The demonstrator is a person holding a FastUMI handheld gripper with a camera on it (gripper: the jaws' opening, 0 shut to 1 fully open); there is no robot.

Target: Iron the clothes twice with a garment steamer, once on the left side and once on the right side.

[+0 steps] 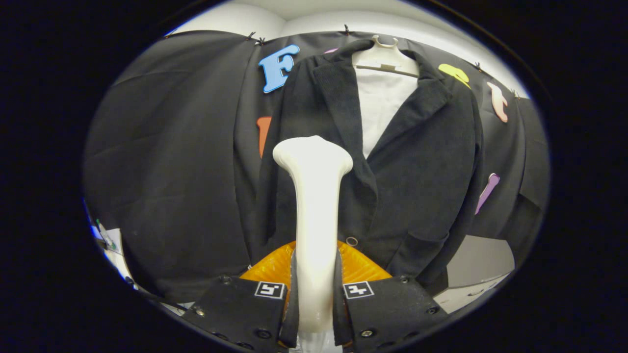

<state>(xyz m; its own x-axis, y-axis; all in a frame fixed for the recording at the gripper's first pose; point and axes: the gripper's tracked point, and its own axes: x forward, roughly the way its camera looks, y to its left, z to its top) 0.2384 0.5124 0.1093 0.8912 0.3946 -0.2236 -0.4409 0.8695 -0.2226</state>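
the hand-held gripper at the bottom centre of the frame is clenched on the garment steamer, both fingers pressing on its white handle. the steamer stands upright between them, its flared head at the centre of the frame, against the left front panel of a black jacket. the jacket hangs in the upper middle on a white hanger, over a white shirt.
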